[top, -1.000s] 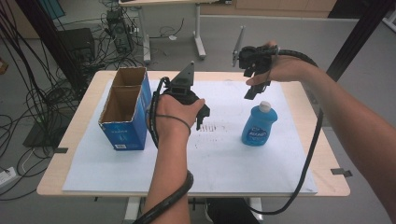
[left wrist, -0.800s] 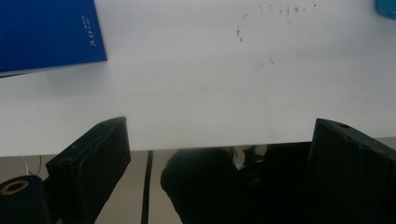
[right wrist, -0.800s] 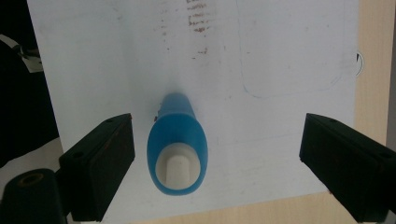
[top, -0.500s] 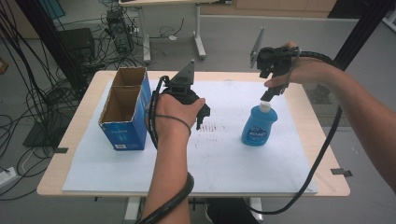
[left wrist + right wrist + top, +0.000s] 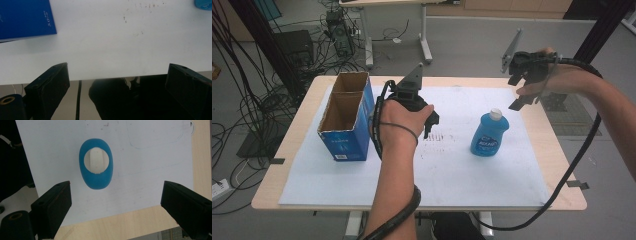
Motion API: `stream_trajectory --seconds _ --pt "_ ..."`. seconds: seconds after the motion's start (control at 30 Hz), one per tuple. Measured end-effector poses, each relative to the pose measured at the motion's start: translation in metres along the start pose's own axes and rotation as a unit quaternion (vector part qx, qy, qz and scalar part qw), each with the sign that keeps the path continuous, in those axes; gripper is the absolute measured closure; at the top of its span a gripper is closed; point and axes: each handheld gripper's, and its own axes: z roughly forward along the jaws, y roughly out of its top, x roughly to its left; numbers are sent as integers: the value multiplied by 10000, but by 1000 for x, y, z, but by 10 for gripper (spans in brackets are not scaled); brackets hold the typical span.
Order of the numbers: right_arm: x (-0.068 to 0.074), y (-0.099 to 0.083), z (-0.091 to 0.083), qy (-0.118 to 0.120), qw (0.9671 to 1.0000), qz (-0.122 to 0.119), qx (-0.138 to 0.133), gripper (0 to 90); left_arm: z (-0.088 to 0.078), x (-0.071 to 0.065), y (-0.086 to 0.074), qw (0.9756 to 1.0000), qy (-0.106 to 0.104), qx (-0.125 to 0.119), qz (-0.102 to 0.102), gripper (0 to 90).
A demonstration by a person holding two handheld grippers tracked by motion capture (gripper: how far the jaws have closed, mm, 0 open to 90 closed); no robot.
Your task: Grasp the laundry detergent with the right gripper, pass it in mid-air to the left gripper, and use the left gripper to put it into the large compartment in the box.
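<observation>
A blue bottle (image 5: 489, 132) with a white cap stands upright on the white sheet, right of centre. In the right gripper view I look straight down on the bottle (image 5: 96, 165). My right gripper (image 5: 519, 97) hovers open, high above the table's right back edge and right of the bottle; its jaws (image 5: 117, 183) stand wide apart with nothing between them. My left gripper (image 5: 424, 127) is held over the sheet's middle, between the bottle and an open blue cardboard box (image 5: 344, 120). Its jaws (image 5: 118, 67) are also wide open and empty, with the box's side (image 5: 25, 17) at upper left.
A white paper sheet (image 5: 452, 170) covers most of the wooden table (image 5: 562, 150). The box stands at the sheet's left edge. Cables and another table's legs lie on the floor behind. A corner of the bottle (image 5: 203, 3) shows in the left gripper view.
My right gripper has moved right and away from above the bottle, out over the table's right back edge. The left gripper, box and bottle have stayed put.
</observation>
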Motion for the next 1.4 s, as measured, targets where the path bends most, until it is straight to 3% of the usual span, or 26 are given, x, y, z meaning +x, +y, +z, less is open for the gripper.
stream_trajectory --seconds 0.47,0.7,1.4 --pt "1 -31 12 119 9995 44 -291 84 1 5 0 10000 72 33 -31 59" --pt "4 -42 22 221 9984 184 -485 80 0 9 -3 10000 53 17 -46 59" --pt "9 -68 69 449 9928 446 -1013 47 2 11 -3 10000 52 0 -5 59"
